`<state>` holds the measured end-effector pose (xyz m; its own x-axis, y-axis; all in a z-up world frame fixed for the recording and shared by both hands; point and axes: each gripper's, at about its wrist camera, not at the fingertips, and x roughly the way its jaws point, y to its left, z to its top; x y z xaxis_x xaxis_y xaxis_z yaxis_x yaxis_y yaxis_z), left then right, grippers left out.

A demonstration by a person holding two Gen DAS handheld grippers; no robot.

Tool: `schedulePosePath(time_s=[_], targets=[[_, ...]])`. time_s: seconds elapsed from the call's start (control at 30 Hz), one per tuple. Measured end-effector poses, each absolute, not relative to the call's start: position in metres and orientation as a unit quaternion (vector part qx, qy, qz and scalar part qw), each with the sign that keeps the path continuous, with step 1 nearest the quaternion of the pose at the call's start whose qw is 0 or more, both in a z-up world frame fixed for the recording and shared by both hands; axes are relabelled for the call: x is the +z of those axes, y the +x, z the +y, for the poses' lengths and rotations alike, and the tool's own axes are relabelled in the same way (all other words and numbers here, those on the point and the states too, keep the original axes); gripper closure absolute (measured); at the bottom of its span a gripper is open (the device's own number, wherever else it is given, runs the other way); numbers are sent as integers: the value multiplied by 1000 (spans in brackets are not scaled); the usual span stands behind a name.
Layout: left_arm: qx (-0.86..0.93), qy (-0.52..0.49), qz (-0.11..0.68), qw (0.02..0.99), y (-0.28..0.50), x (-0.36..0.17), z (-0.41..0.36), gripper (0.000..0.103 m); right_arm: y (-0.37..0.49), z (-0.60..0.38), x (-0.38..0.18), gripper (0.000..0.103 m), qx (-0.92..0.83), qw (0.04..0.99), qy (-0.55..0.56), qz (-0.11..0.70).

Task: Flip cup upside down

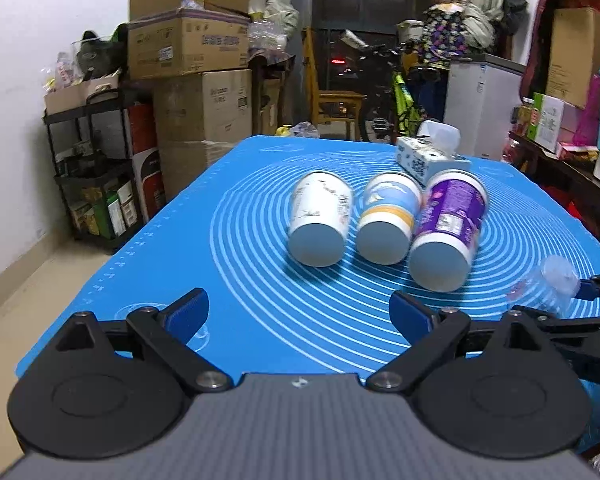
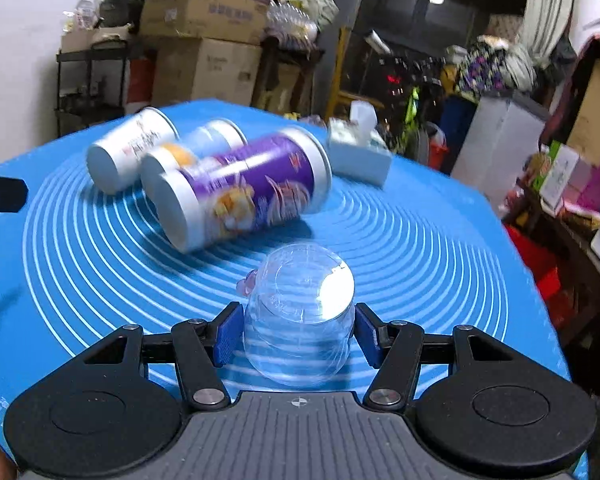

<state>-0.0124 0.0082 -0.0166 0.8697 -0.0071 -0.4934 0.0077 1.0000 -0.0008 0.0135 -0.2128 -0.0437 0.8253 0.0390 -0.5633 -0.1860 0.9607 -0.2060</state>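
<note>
A clear plastic cup [image 2: 300, 312] sits between the blue pads of my right gripper [image 2: 296, 332], its flat base pointing away from the camera and up, above the blue mat [image 2: 420, 248]. The pads press its sides. In the left wrist view the same cup [image 1: 552, 284] shows at the far right, held by the right gripper's fingers [image 1: 596, 286]. My left gripper [image 1: 300, 316] is open and empty, low over the mat's near edge [image 1: 140, 264].
Three cans lie on their sides mid-mat: white [image 1: 320, 220], blue-yellow [image 1: 388, 216], purple [image 1: 448, 228]. A white tissue box [image 1: 428, 156] lies behind them. Stacked boxes, shelves and a bicycle surround the table.
</note>
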Motion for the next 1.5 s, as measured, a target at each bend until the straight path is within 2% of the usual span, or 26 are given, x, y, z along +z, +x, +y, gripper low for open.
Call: schedulePosePath(time_s=[0.27,0.37,0.43,0.57,0.63,0.7,1.0,1.5], targets=[[-47,-5,267,963,-12,-23,-7,7,9,-214,-46,36,60,947,-126,289],[-62,-7,264,962,-14,-24,-14,7,8,-220,-42,29,61,947,-122,291],[-70,-2,262,963,-16,-25,-19,7,6,-224,-37,21,67,948,-117,288],[-82,5,262,962,-19,-25,-25,7,-2,-229,-27,18,80,947,-117,287],[-88,0,266,960,-18,-24,-24,7,-9,-232,-22,11,88,946,-118,290],[-92,-5,267,959,-19,-25,-25,7,-19,-235,-18,8,101,944,-117,291],[-102,19,255,961,-27,-24,-32,7,-53,-246,5,7,130,950,-101,266],[-122,43,259,957,-34,-30,-48,6,-70,-267,8,7,119,949,-69,285]])
